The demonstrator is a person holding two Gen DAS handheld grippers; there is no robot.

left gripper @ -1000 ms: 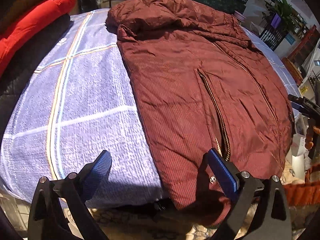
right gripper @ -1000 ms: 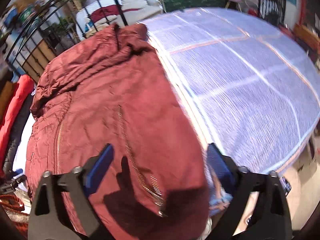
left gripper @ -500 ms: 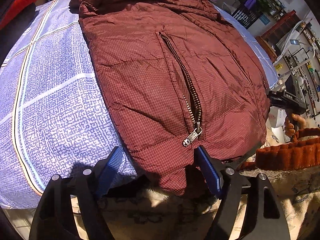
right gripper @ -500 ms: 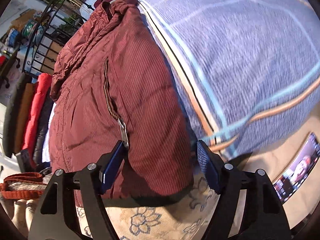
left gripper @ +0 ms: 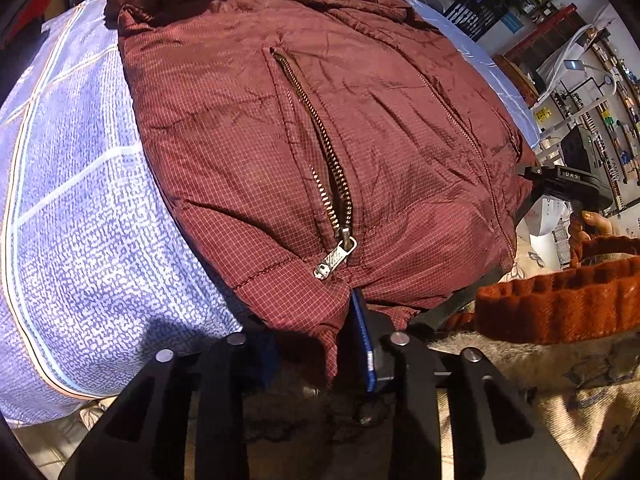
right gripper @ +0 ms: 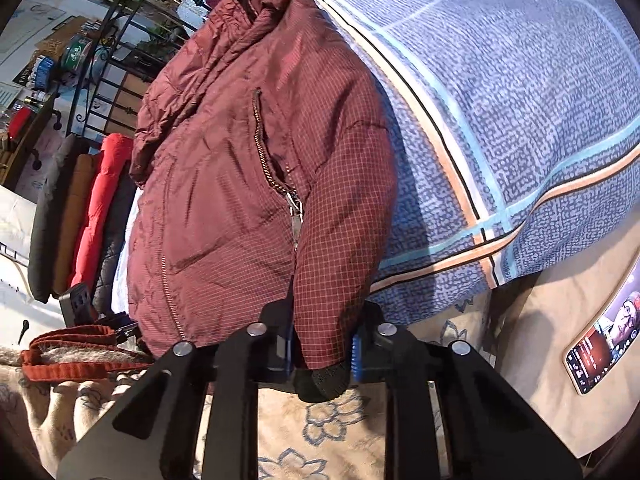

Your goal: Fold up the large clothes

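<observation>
A maroon puffer jacket [left gripper: 360, 120] lies on a bed with a blue checked sheet [left gripper: 80, 200], its hem hanging over the near edge. An open pocket zipper [left gripper: 328, 184] runs down its front. My left gripper [left gripper: 316, 344] is shut on the jacket's bottom hem corner. In the right wrist view the jacket [right gripper: 224, 184] shows with its sleeve [right gripper: 344, 216] folded along the right side. My right gripper [right gripper: 320, 348] is shut on the sleeve end by the dark cuff [right gripper: 324, 380]. The right gripper also shows in the left wrist view [left gripper: 568, 184].
Folded red, brown and dark garments [right gripper: 88, 208] lie at the left of the bed. A metal bed frame [right gripper: 120, 40] stands behind. A phone [right gripper: 604, 344] lies on the beige cover at the right. The sheet [right gripper: 520, 100] spreads right of the jacket. The person's rust-cuffed sleeve [left gripper: 560, 304] is close.
Both grippers moved in onto the jacket's near edge and closed: the left on the hem corner, the right on the sleeve end. Both were open before.
</observation>
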